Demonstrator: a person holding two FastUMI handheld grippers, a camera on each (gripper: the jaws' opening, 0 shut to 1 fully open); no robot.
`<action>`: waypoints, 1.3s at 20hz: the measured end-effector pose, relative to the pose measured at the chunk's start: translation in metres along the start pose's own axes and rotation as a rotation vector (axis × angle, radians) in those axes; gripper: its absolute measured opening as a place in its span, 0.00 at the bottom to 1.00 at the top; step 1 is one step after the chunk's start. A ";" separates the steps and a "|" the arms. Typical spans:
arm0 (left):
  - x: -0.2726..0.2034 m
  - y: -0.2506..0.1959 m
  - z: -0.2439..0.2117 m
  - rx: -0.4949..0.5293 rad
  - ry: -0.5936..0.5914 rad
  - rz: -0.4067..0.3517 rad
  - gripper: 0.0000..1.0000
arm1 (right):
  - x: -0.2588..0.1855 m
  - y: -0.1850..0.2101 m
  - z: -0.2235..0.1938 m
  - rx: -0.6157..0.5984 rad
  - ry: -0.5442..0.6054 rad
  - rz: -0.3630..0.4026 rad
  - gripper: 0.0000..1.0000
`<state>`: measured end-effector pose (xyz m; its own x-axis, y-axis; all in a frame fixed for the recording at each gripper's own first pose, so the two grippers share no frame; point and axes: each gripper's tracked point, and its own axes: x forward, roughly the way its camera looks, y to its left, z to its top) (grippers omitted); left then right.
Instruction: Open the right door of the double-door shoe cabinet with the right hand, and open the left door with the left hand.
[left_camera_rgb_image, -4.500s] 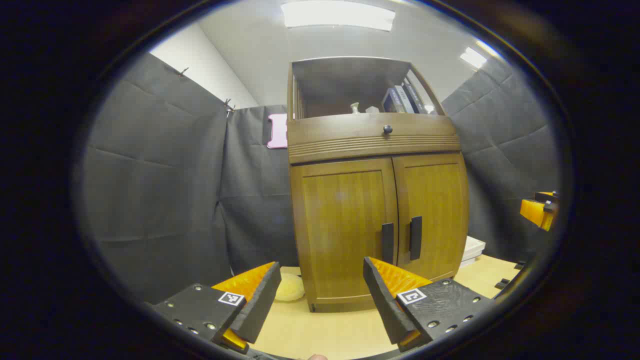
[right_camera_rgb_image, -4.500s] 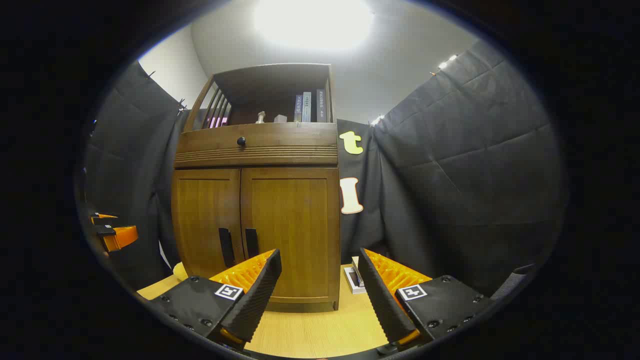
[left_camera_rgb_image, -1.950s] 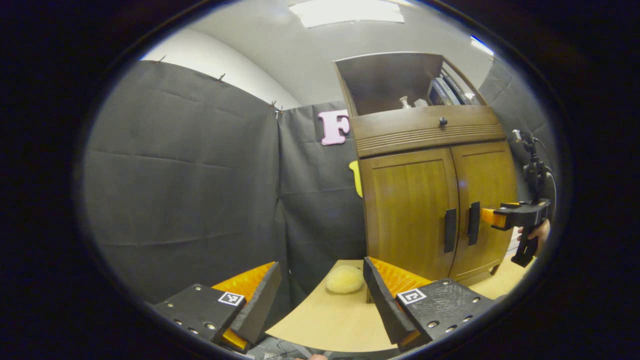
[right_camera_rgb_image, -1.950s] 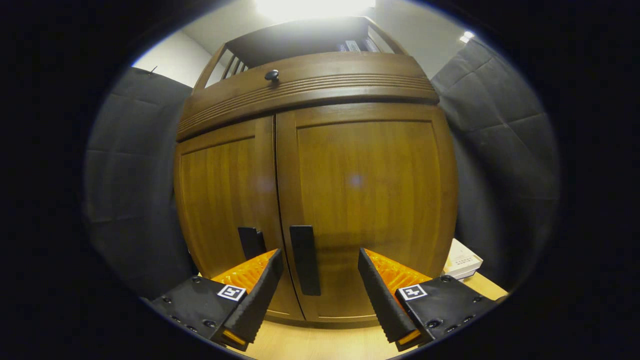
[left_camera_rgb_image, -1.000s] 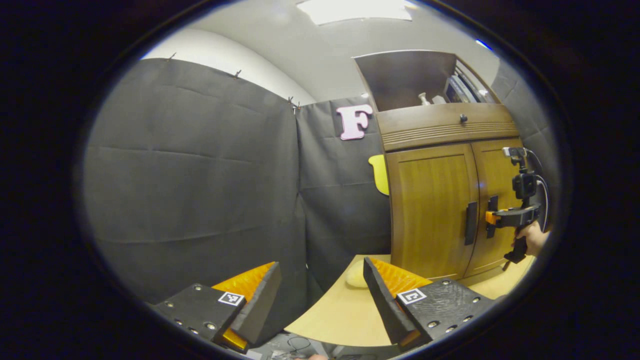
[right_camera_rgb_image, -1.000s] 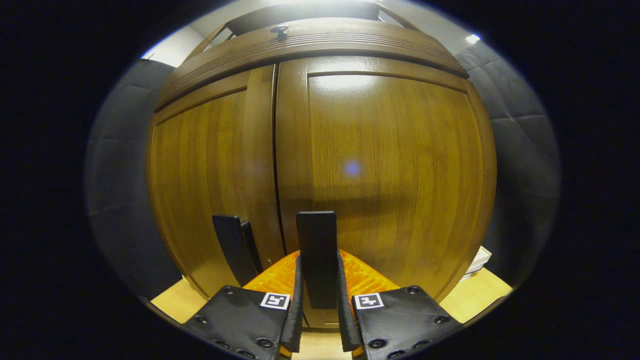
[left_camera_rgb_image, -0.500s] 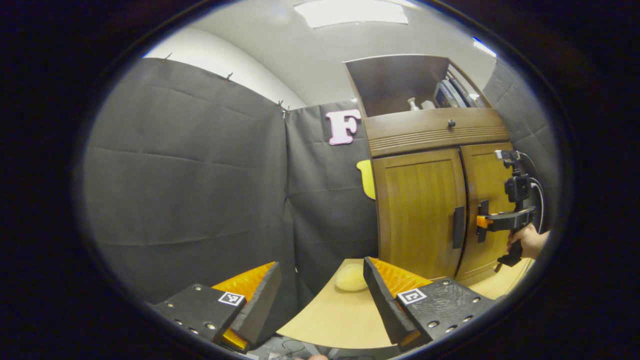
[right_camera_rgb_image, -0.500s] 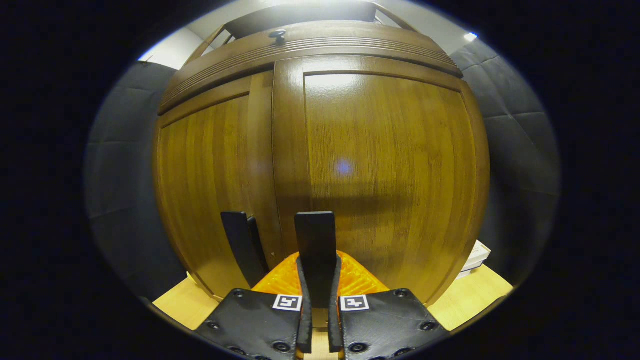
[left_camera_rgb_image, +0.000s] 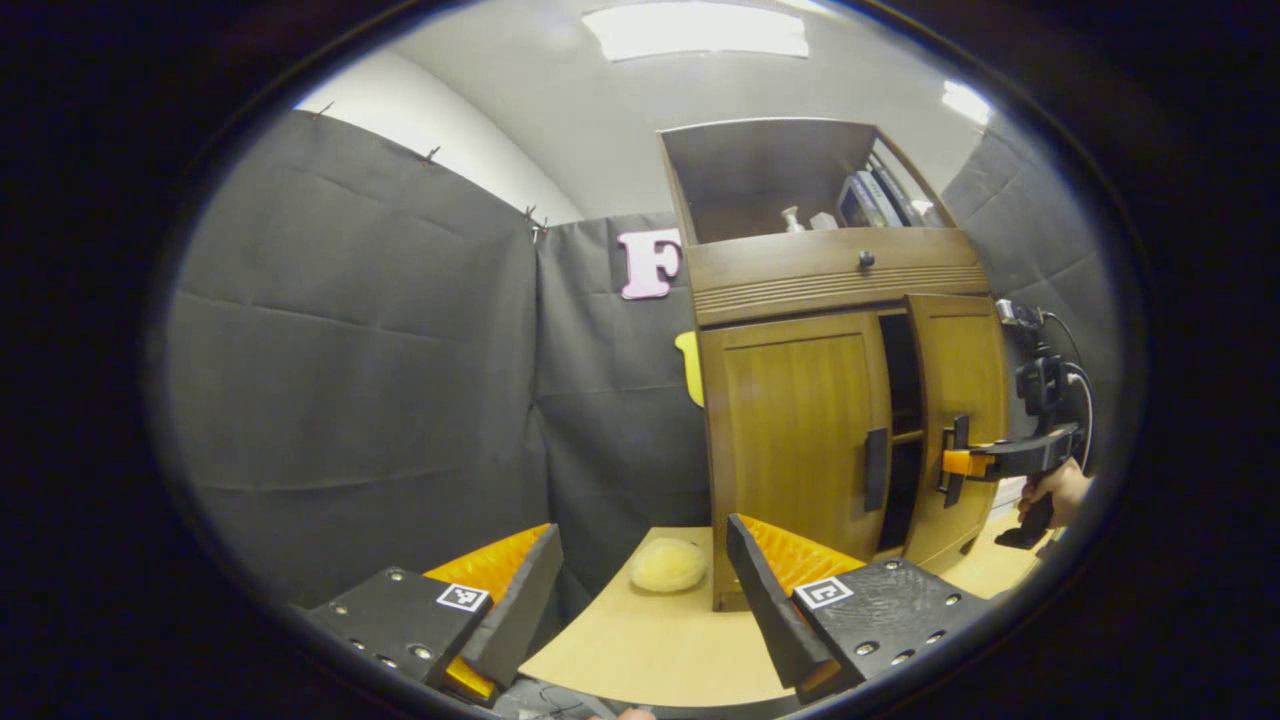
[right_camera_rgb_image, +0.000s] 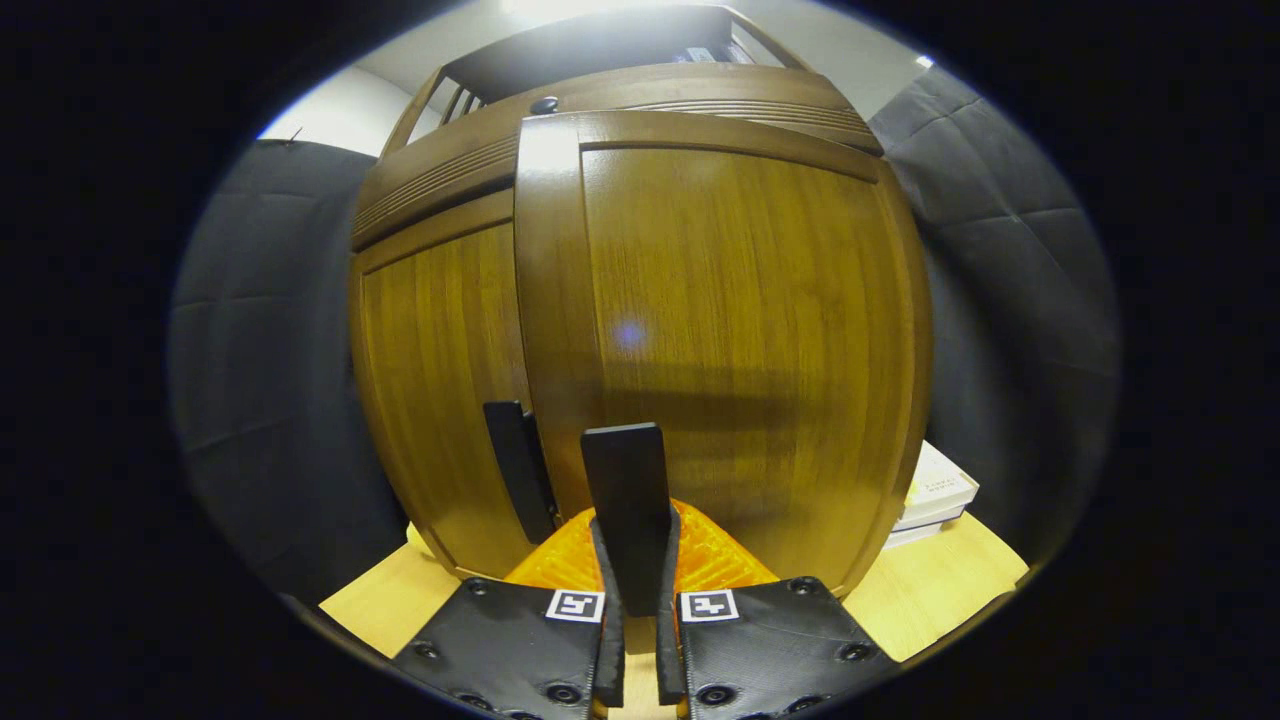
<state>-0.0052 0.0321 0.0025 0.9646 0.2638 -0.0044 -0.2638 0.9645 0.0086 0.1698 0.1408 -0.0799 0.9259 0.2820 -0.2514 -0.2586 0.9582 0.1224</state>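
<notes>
Your right gripper (right_camera_rgb_image: 634, 610) has both fingers pinched on the dark vertical handle (right_camera_rgb_image: 627, 500) of the right door (right_camera_rgb_image: 740, 330), the handle standing upright between them and rising above the fingertips; in the left gripper view you can see that same gripper (left_camera_rgb_image: 952, 462) from the side, held by your hand (left_camera_rgb_image: 1055, 490), at the handle on the door's free edge. The right door (left_camera_rgb_image: 955, 400) stands swung partly out from the shoe cabinet (left_camera_rgb_image: 830, 270), with a dark gap between it and the left door (left_camera_rgb_image: 795, 420) where a shelf edge shows inside; the left door sits flush against the cabinet front, its own dark handle (left_camera_rgb_image: 876, 469) untouched. Your left gripper (left_camera_rgb_image: 640, 610) hangs well apart from the cabinet, its fingers spread wide with nothing between them, over the near part of the light wooden table (left_camera_rgb_image: 660, 640); a pale yellow rounded lump (left_camera_rgb_image: 668, 565) lies on the table just beside the cabinet's left lower corner. In the right gripper view a flat white box (right_camera_rgb_image: 935, 495) lies on the table by the cabinet's right side; the open shelf on top of the cabinet holds books (left_camera_rgb_image: 870, 200) and a small pale ornament (left_camera_rgb_image: 792, 218).
</notes>
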 end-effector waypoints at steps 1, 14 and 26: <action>0.000 -0.001 0.000 -0.001 -0.002 -0.010 0.96 | -0.008 -0.002 -0.001 0.001 0.003 0.001 0.14; 0.004 -0.014 0.003 -0.017 -0.019 -0.158 0.96 | -0.076 -0.041 -0.012 -0.022 0.038 0.072 0.14; 0.000 -0.011 0.022 -0.047 -0.020 -0.278 0.96 | -0.135 -0.105 -0.014 -0.050 0.070 0.052 0.12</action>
<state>-0.0027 0.0215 0.0242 0.9998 -0.0104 0.0195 0.0111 0.9993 -0.0364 0.0681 0.0026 -0.0725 0.8901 0.3319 -0.3123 -0.3203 0.9431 0.0894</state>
